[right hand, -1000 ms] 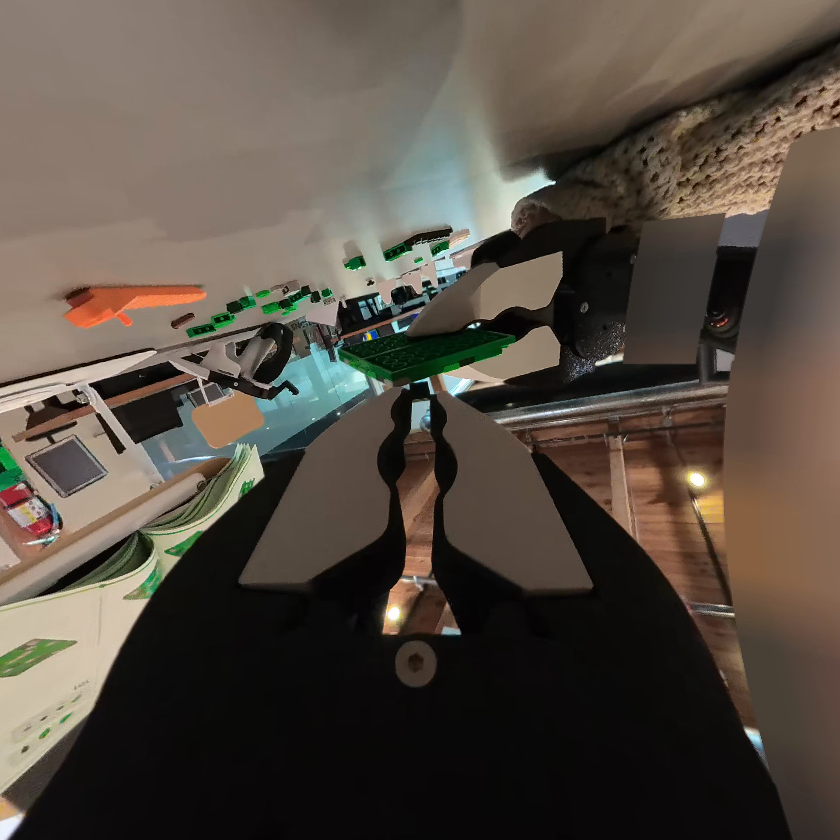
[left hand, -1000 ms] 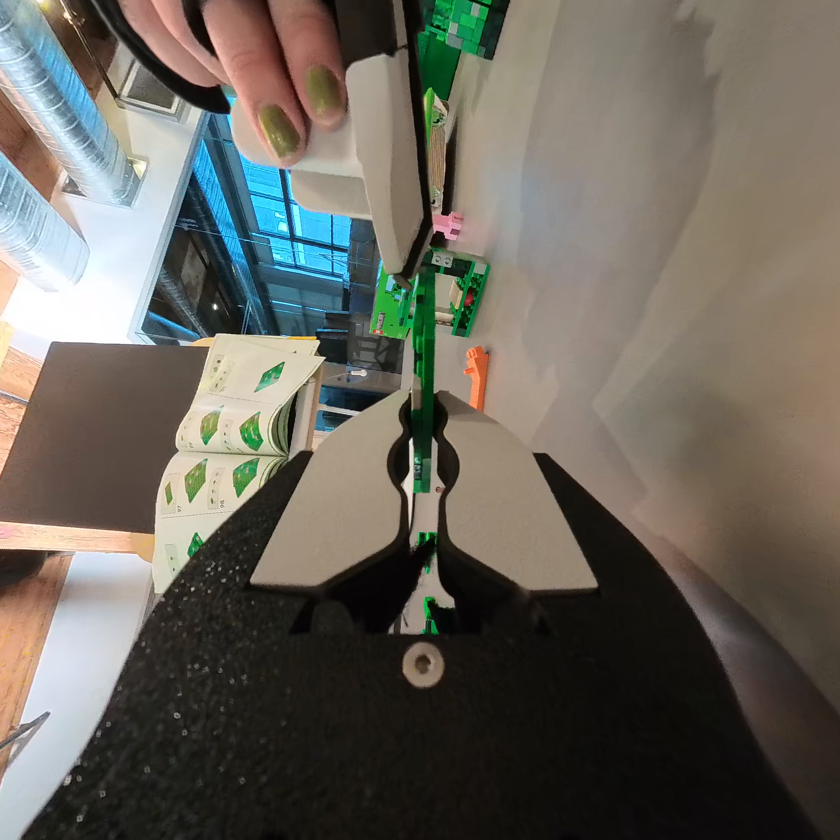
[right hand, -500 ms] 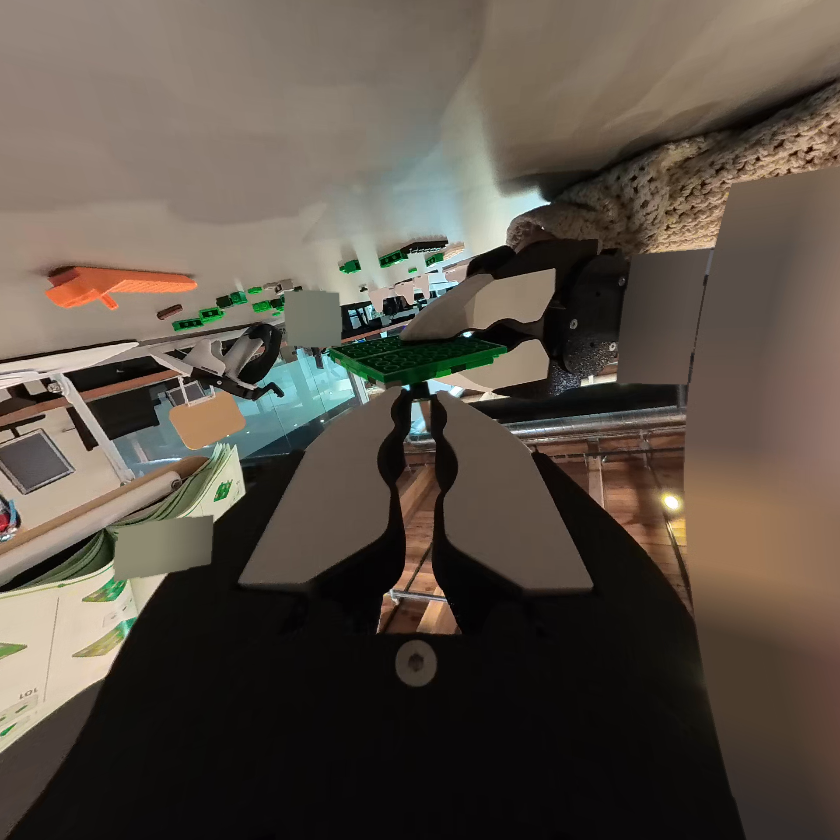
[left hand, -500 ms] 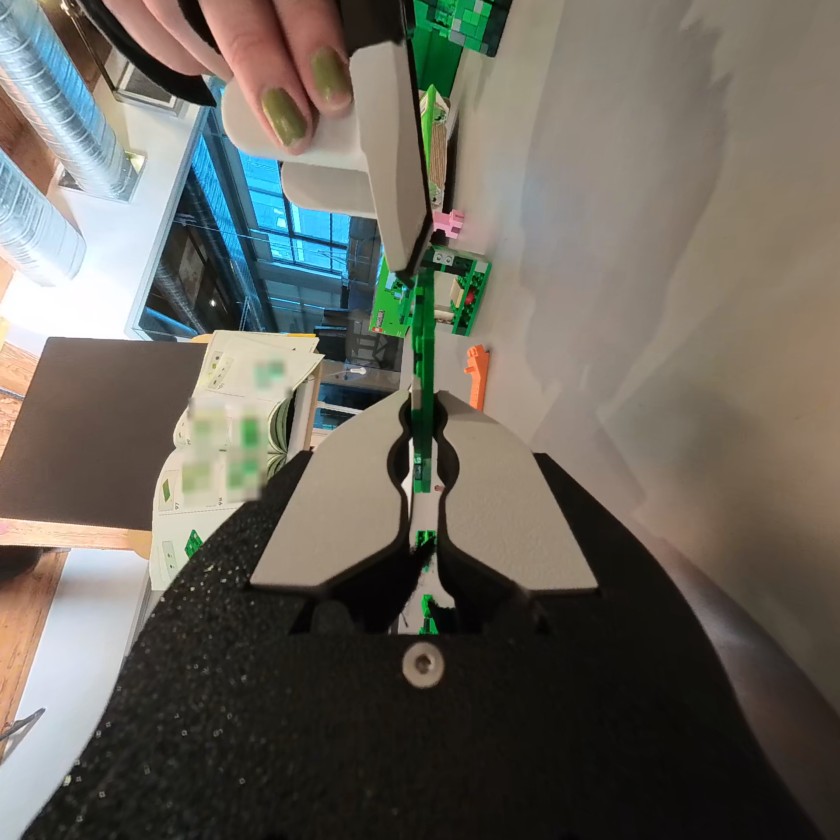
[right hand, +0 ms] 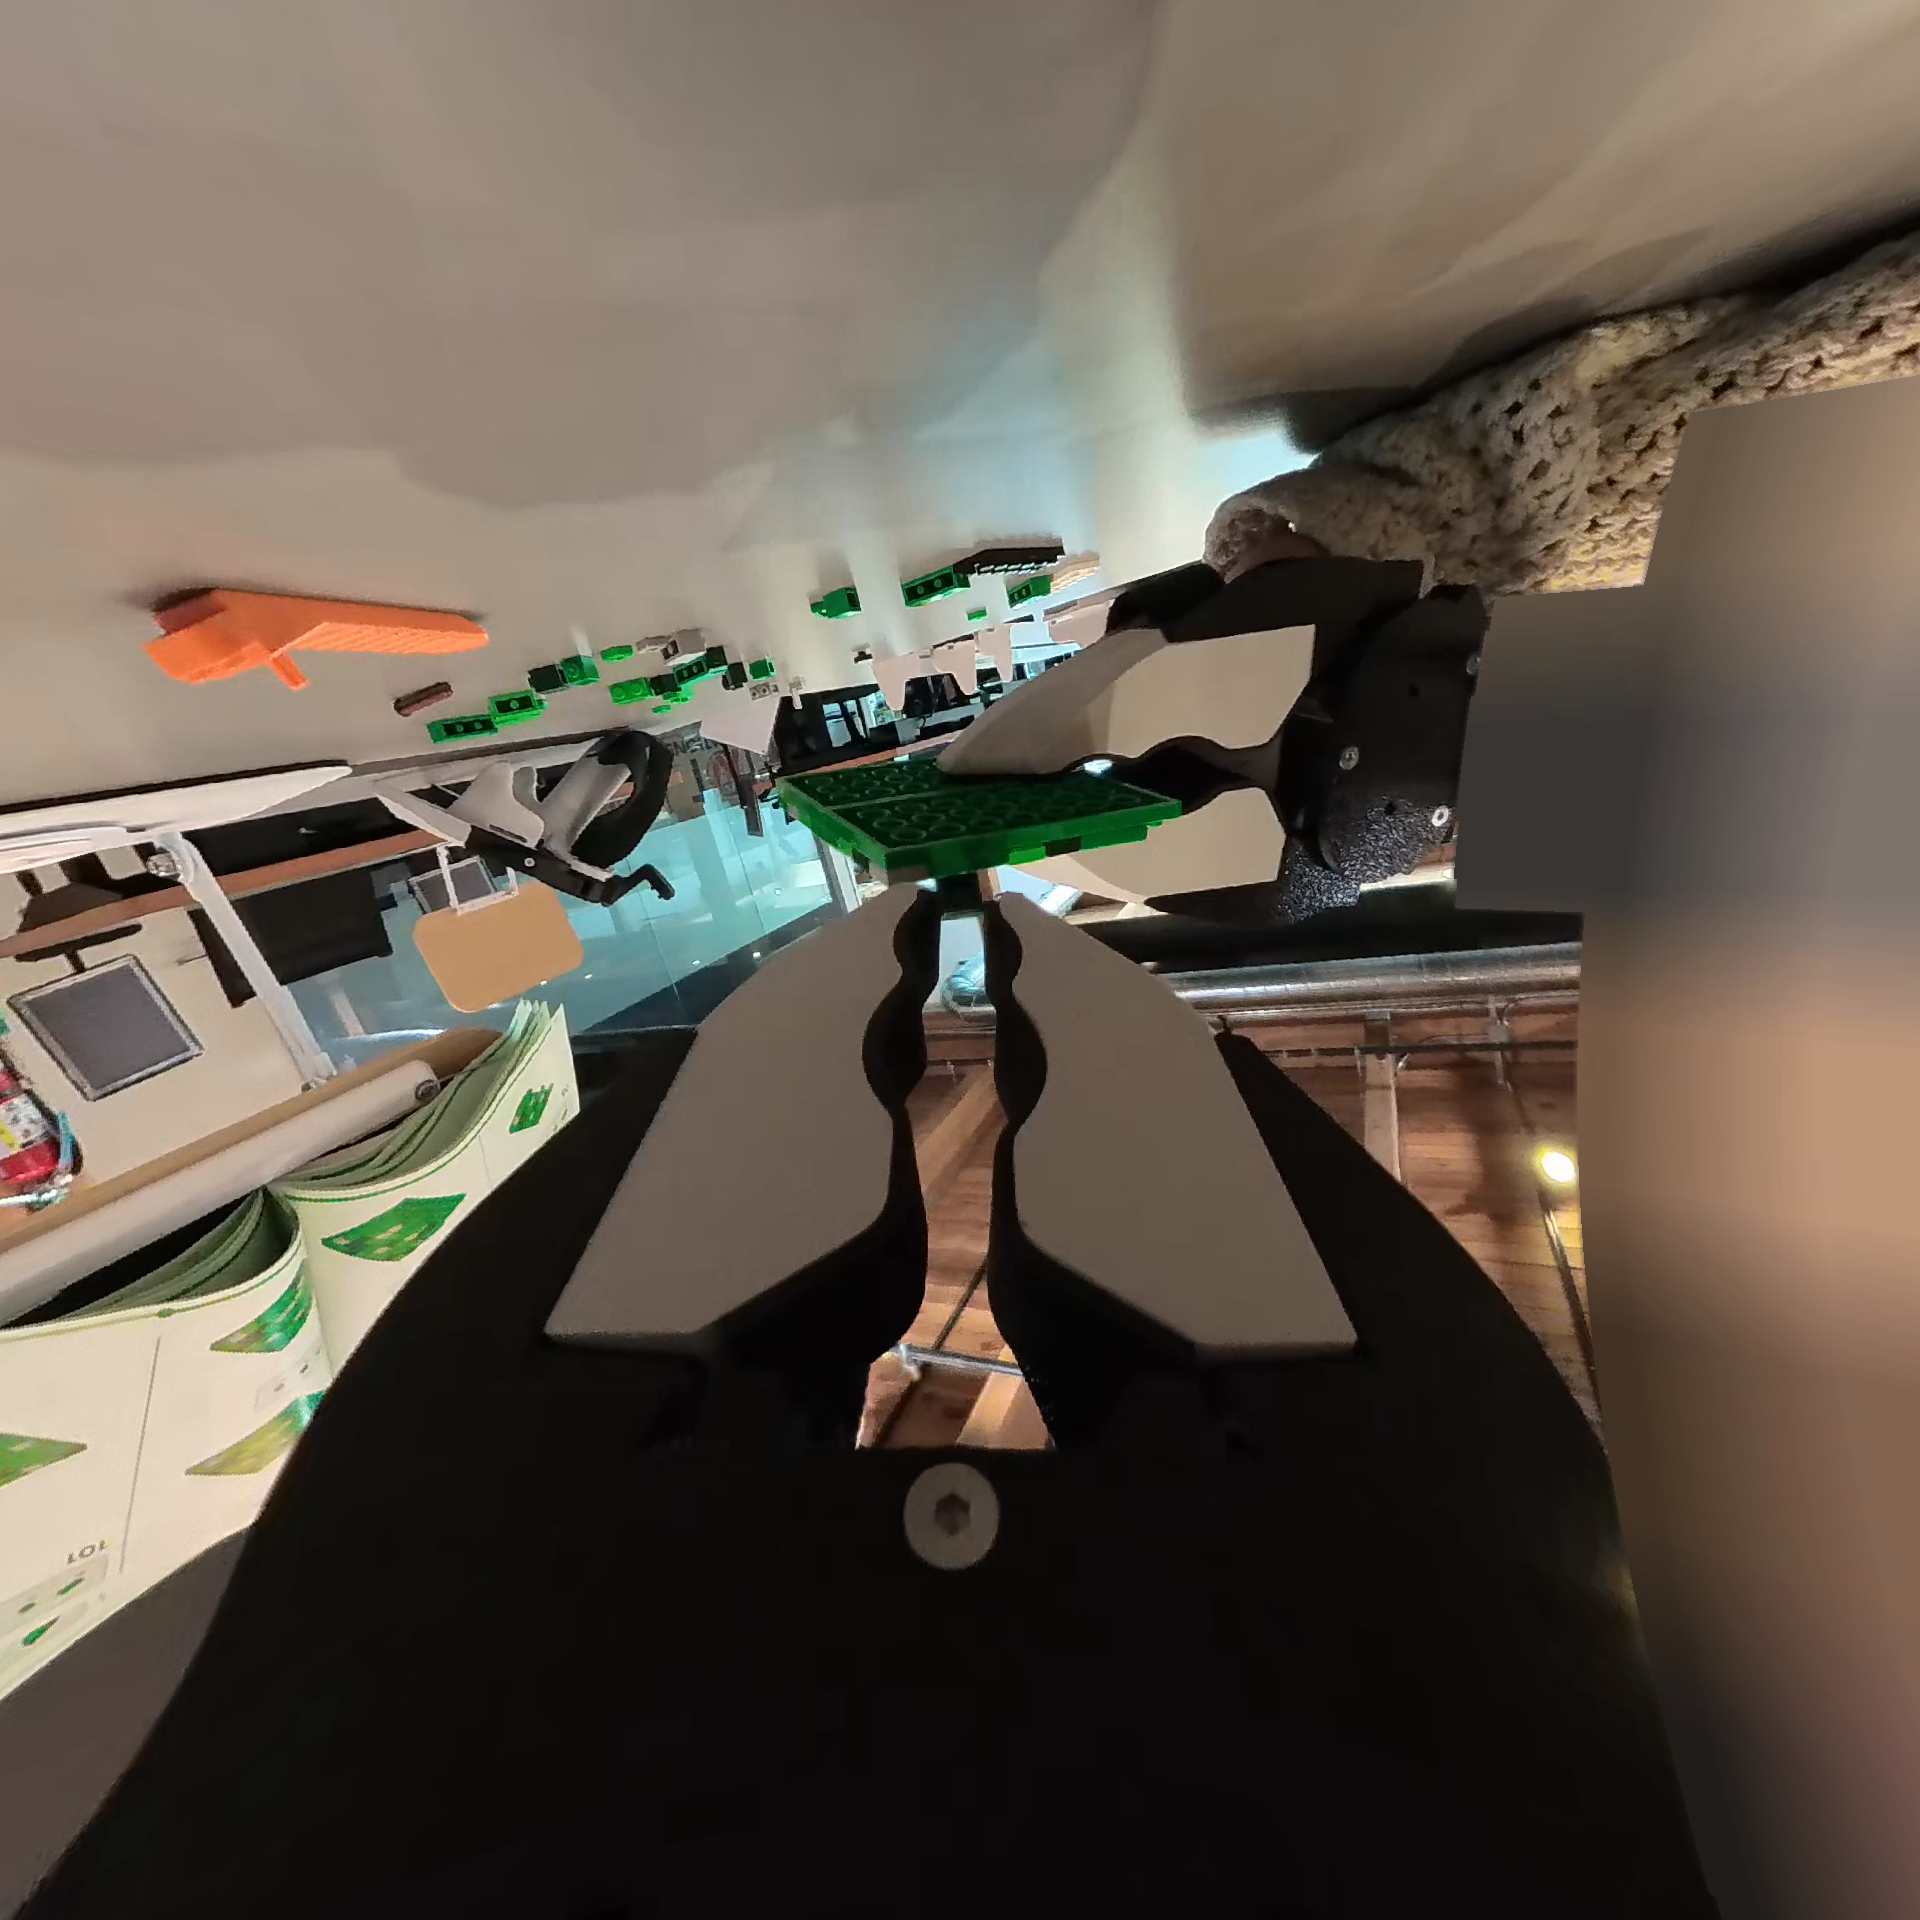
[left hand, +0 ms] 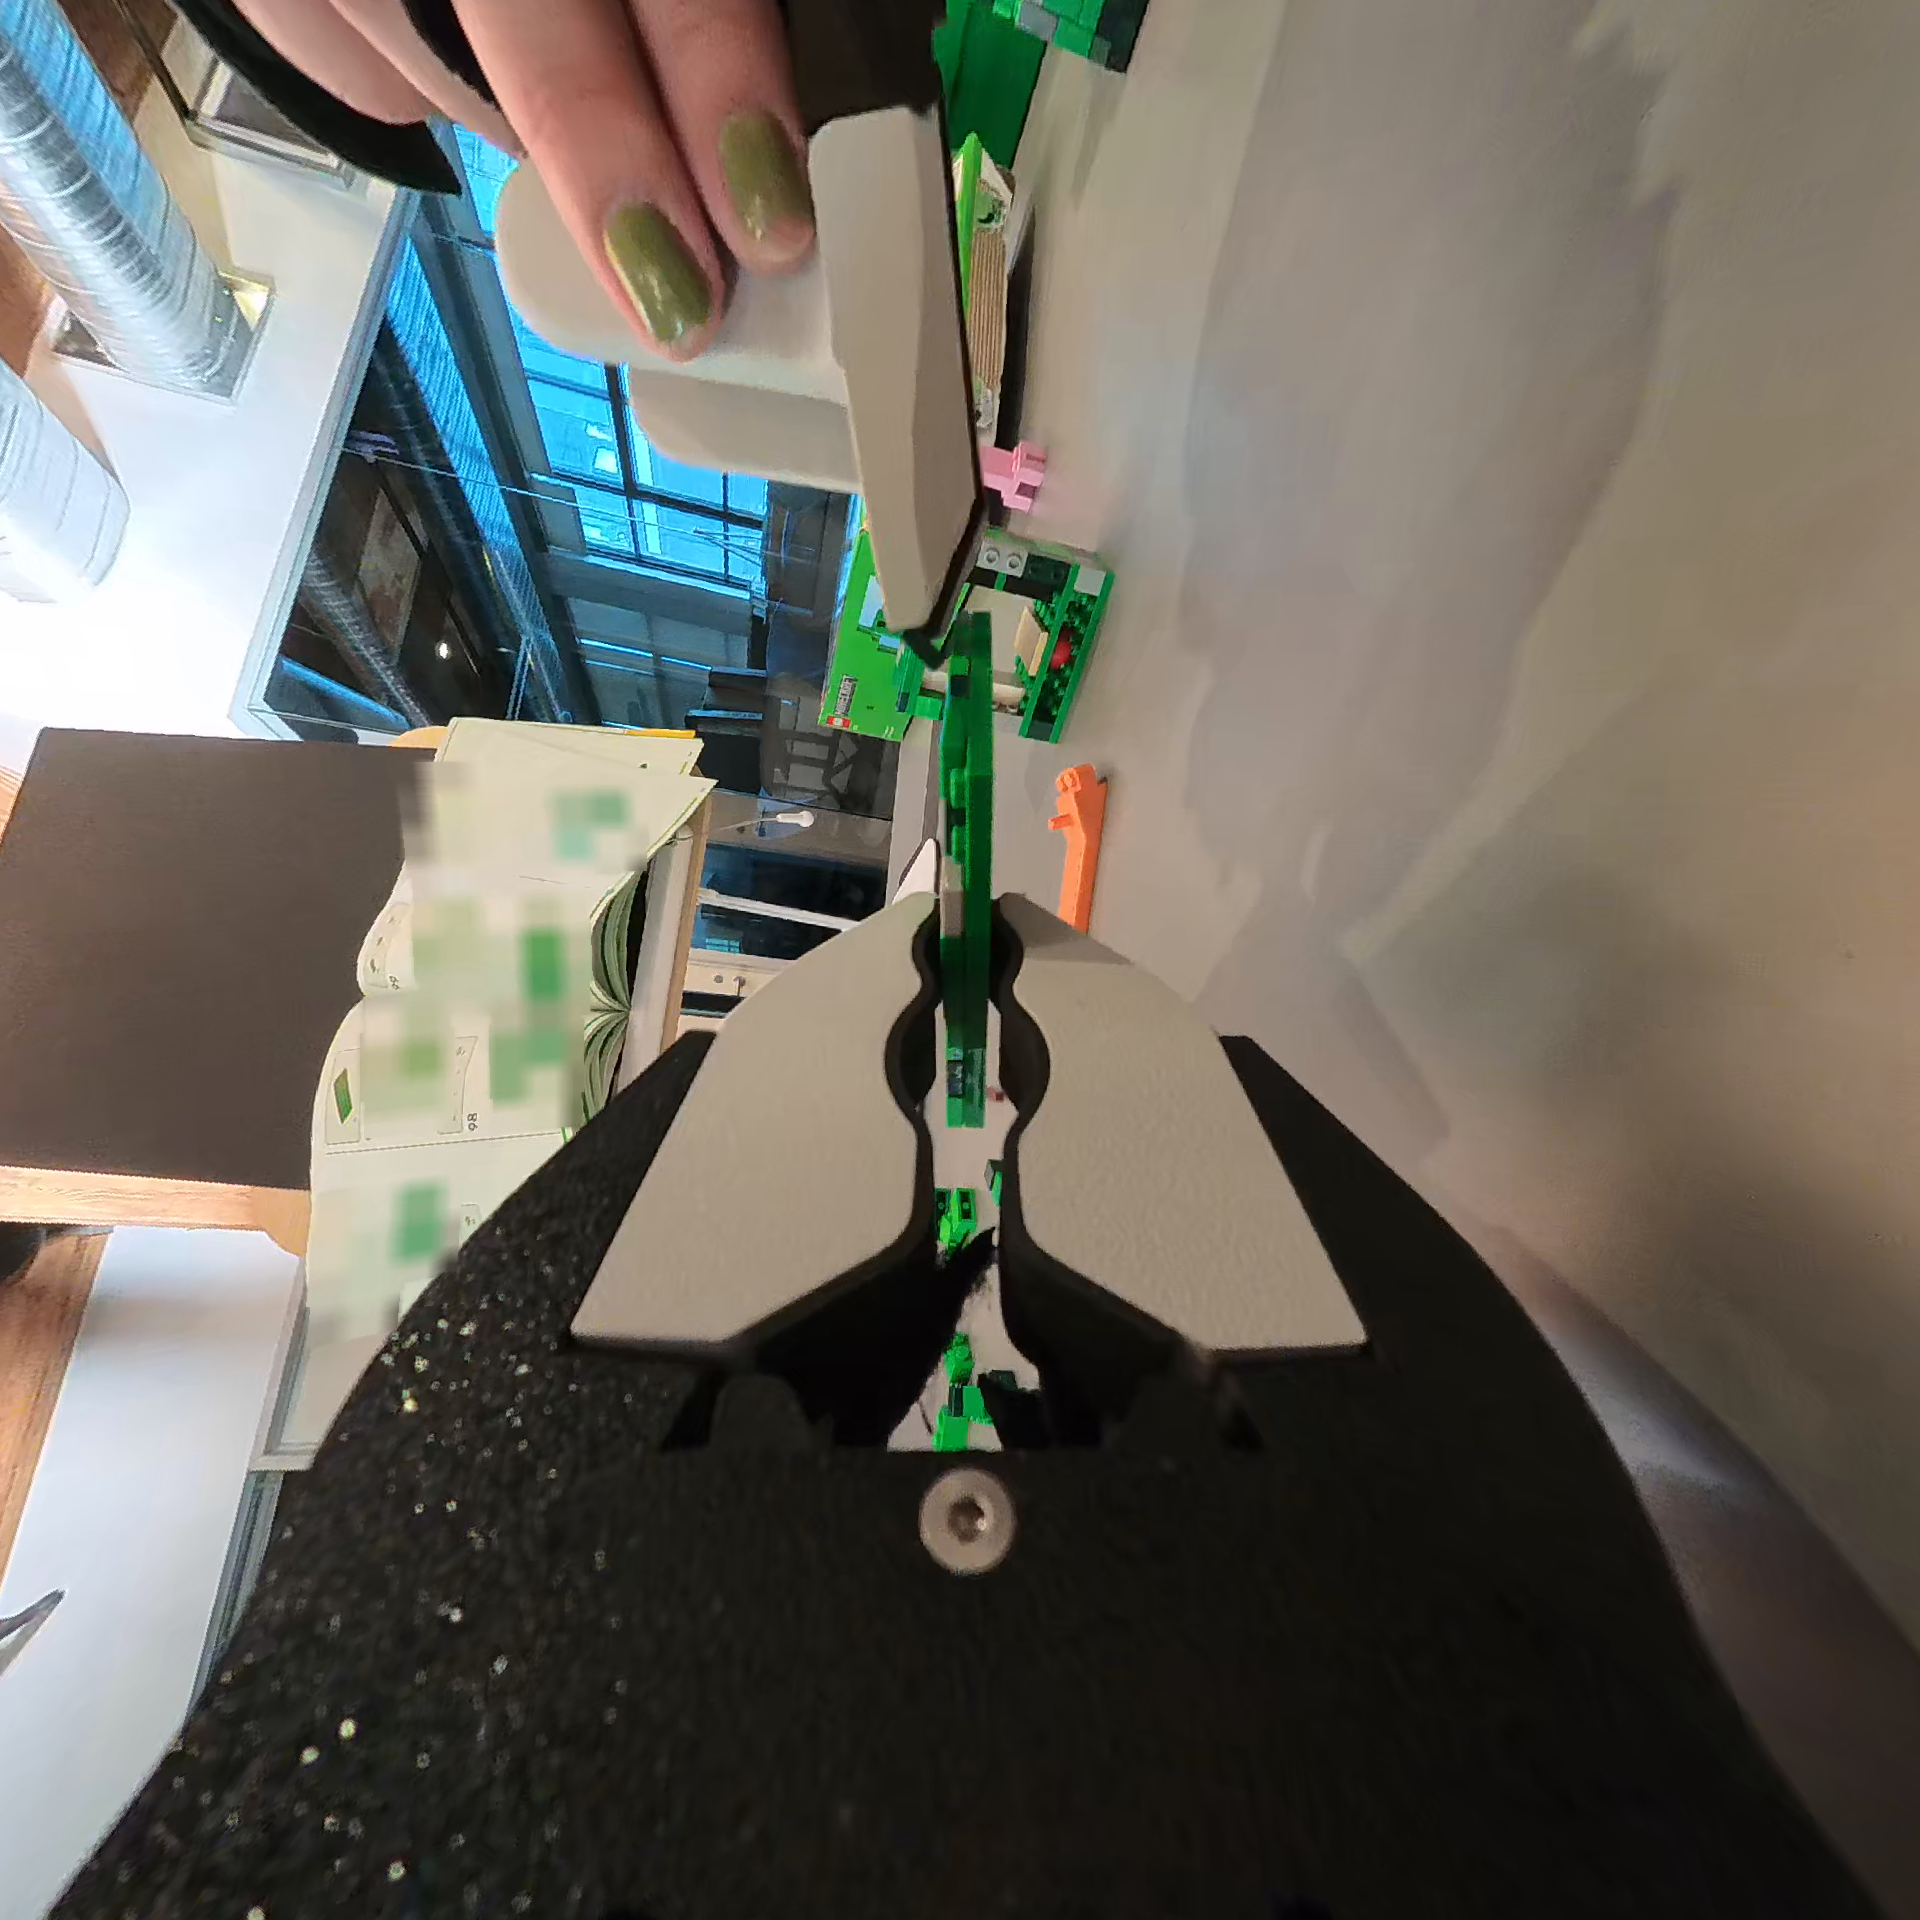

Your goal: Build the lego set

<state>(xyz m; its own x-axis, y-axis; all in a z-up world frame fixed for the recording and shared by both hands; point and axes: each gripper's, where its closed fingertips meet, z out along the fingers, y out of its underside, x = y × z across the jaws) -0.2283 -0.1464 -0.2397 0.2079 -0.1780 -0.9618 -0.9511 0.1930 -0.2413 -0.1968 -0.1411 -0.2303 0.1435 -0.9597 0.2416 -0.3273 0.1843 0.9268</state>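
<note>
A pale worktop (right hand: 623, 260) fills the upper part of the right wrist view, seen upside down. Beyond its far edge hangs a black-and-white headset (right hand: 582, 800) with a tan card (right hand: 499, 945) beside it. Further back are glass partitions (left hand: 665, 499), a silver ventilation duct (left hand: 114, 249), a wooden ceiling with a lit lamp (right hand: 1555, 1166), a grey framed panel (right hand: 104, 1023) and a dark board (left hand: 187, 935).

Bright daylight from tall blue-tinted glass windows (left hand: 623, 447) lights both wide-angle views, whose edges bend and blur slightly.
</note>
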